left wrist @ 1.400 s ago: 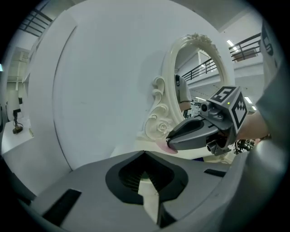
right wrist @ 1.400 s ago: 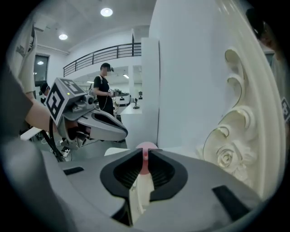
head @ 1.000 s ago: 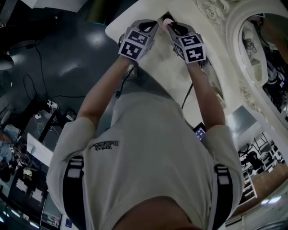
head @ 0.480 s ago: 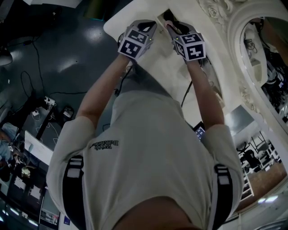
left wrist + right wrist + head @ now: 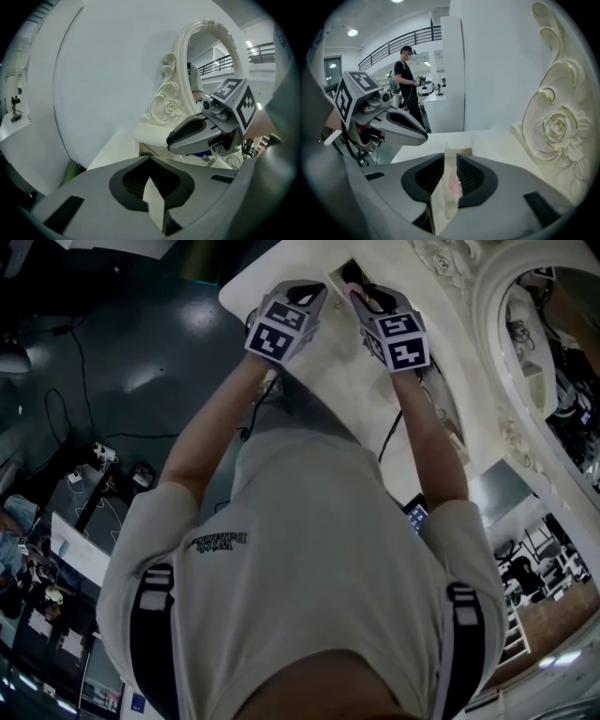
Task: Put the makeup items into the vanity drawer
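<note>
Jaws of right gripper just opened, pink makeup item between

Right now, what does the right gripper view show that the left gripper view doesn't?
Only the right gripper view: a pink item between the right gripper's just-opened jaws; a person in black standing in the background. Only the left gripper view: the mirror glass, and the left gripper's jaws together. Both: the white vanity top, the mirror's carved scrollwork, and the opposite gripper.
</note>
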